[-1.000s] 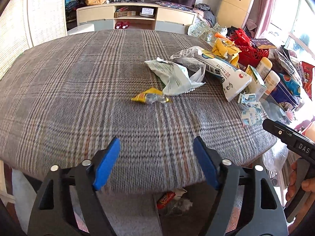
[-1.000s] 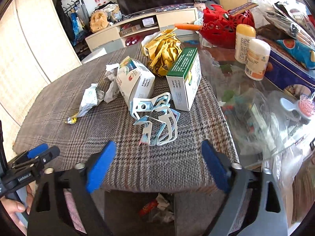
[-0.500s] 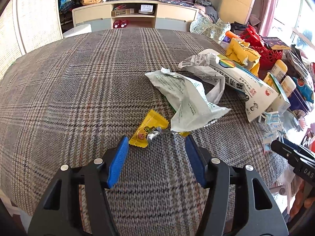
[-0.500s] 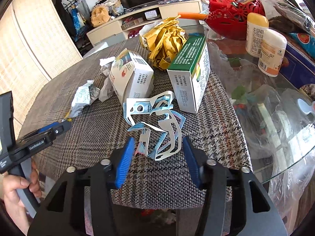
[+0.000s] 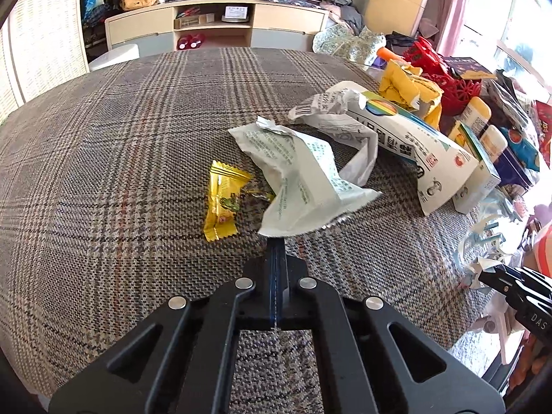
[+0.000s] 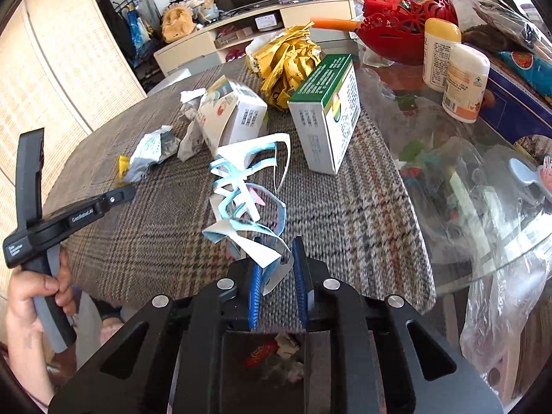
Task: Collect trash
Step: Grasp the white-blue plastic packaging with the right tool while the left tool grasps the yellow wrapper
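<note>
On the plaid tablecloth lie a crumpled white wrapper and a yellow candy wrapper just left of it. My left gripper is shut, its tips pinching the white wrapper's near corner. From the right wrist view it sits beside that wrapper, held by a hand. A tangle of blue-and-white paper strips stands bunched near the table's front edge. My right gripper is closing on the tangle's near end, the strips pressed between its blue pads.
Behind the strips stand a white carton, a green-topped box and a crumpled yellow bag. Bottles, a red basket and clear plastic bags crowd the glass at right. A bin with wrappers sits below the edge.
My left gripper moved forward over the cloth and shut at the white wrapper's corner; the yellow wrapper turned. My right gripper's jaws narrowed onto the paper strips, which bunched upward.
</note>
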`<control>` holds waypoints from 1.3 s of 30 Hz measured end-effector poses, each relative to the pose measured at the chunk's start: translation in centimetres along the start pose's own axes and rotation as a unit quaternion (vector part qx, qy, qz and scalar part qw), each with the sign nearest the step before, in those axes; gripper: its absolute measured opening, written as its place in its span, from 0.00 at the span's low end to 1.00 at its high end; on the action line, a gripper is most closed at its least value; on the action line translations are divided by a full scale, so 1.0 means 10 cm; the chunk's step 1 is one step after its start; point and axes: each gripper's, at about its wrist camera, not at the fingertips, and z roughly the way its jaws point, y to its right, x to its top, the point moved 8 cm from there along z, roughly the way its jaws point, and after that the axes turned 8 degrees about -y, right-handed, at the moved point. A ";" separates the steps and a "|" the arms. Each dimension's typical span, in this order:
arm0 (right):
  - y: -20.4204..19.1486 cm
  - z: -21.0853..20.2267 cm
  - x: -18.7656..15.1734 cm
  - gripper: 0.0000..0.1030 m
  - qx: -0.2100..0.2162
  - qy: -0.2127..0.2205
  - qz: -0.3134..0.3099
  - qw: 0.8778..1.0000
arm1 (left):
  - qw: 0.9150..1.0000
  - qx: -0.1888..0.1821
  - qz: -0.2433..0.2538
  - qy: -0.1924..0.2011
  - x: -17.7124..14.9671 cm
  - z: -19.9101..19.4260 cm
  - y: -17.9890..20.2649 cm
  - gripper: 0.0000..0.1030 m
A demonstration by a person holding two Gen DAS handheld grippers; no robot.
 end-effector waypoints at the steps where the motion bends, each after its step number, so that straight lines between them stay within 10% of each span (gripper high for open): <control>1: 0.00 0.00 -0.02 0.20 -0.001 -0.002 -0.001 1.000 | 1.000 -0.003 0.002 0.000 -0.02 -0.01 0.01 0.00; 12: -0.01 -0.06 -0.09 0.37 0.001 -0.002 0.012 1.000 | 1.000 -0.009 0.016 0.009 -0.16 -0.16 0.12 0.00; 21: -0.08 -0.06 -0.10 0.10 -0.009 -0.009 -0.010 1.000 | 0.999 -0.019 0.026 0.017 -0.22 -0.30 0.22 0.00; 39: -0.41 -0.57 -0.47 0.08 0.026 0.009 -0.044 0.999 | 0.997 -0.032 0.041 0.056 -0.63 -1.07 0.52 0.00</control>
